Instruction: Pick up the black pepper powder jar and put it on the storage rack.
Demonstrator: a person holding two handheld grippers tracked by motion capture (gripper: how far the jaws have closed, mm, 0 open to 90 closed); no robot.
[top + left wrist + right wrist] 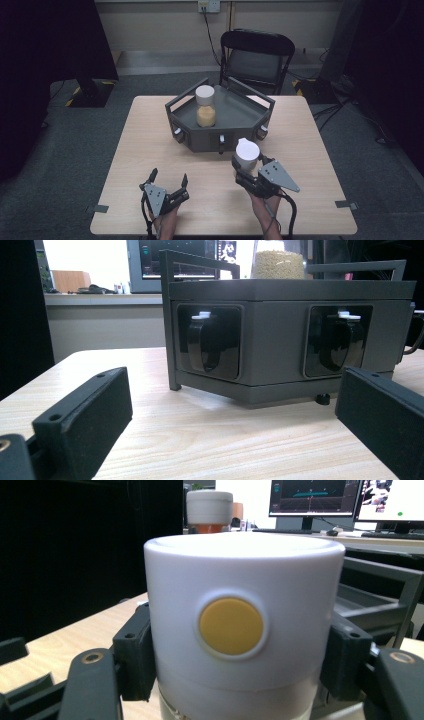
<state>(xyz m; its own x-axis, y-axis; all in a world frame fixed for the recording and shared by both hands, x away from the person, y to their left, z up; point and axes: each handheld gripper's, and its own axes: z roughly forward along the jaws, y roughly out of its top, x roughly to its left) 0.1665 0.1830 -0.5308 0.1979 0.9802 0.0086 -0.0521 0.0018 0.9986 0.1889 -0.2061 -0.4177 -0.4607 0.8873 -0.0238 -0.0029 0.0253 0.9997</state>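
- The right gripper (248, 169), lower right of centre in the high view, has its jaws closed against the two sides of a white-lidded jar (247, 152), which stands upright.
- In the right gripper view that jar (243, 625) takes up the middle of the frame; a round yellow button (231, 626) sits on the side of its lid, and a black jaw presses in at either side.
- Whether the jar rests on the table (150, 150) or is lifted just off it is hard to tell from these angles.
- It sits just in front of the near edge of the dark grey tray (235, 117), which stands at the top centre of the table.
- A second jar (205, 106) with a white lid and yellowish contents stands upright inside the tray, toward its left.
- The left gripper (169, 180), at the lower left of centre, has its jaws spread wide with nothing between them.
- In the left gripper view the tray (280, 335) faces the open jaws, well apart from them.
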